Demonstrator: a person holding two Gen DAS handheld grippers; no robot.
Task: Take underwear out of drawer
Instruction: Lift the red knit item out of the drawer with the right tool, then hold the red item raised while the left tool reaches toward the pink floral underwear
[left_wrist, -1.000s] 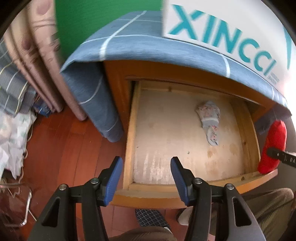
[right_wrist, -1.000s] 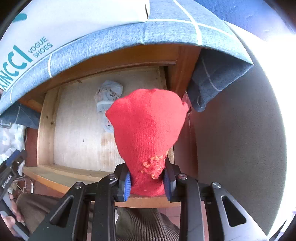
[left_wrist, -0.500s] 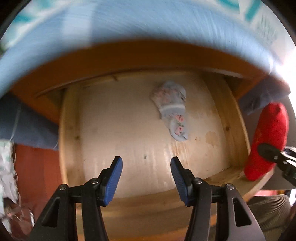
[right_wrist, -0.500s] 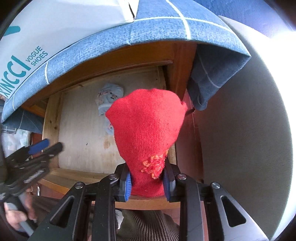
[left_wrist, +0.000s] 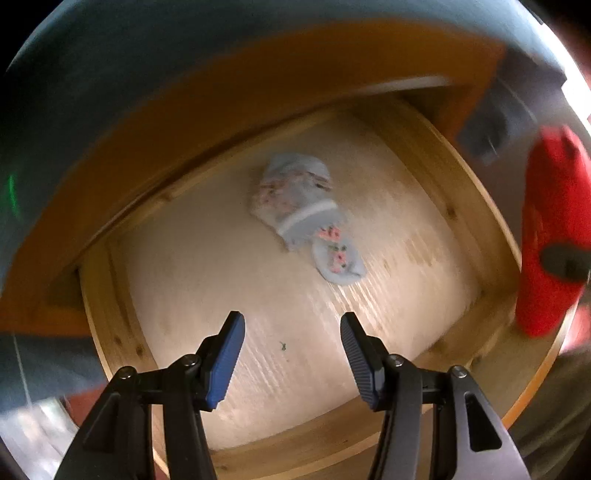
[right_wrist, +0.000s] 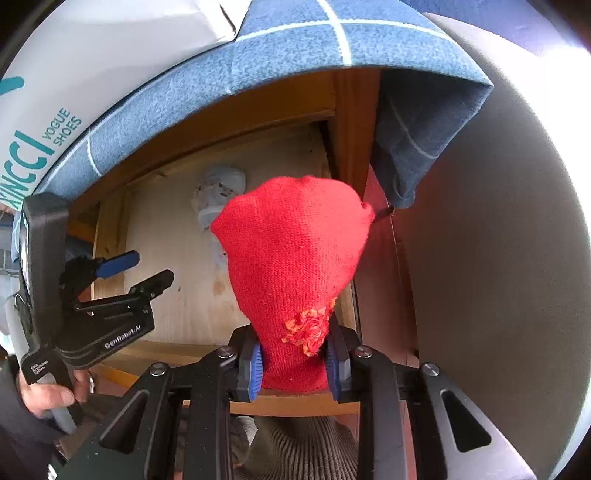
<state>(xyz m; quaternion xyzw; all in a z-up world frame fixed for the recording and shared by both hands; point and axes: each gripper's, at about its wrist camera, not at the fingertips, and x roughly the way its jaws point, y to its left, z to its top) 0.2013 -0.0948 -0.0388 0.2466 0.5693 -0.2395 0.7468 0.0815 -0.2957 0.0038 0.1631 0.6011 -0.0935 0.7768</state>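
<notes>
The right tool (right_wrist: 293, 363) is clamped on a red knit garment (right_wrist: 295, 258), held over the drawer (left_wrist: 110, 295) at its front right corner. The left tool (left_wrist: 291, 354), half open and empty, hangs above the drawer's front. One pale floral underwear piece (left_wrist: 299, 206) lies deeper inside, yet to be removed.

Underwear (left_wrist: 299, 206) lies in the drawer (left_wrist: 114, 325), shoebox (right_wrist: 92, 66) on the cloth (right_wrist: 295, 44) above

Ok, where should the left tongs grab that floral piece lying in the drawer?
Probably the bunched upper end of the floral underwear, coming straight down from above. It lies flat on the drawer floor, so only that crumpled mound offers a fold. The left tongs are open and short of it.
</notes>
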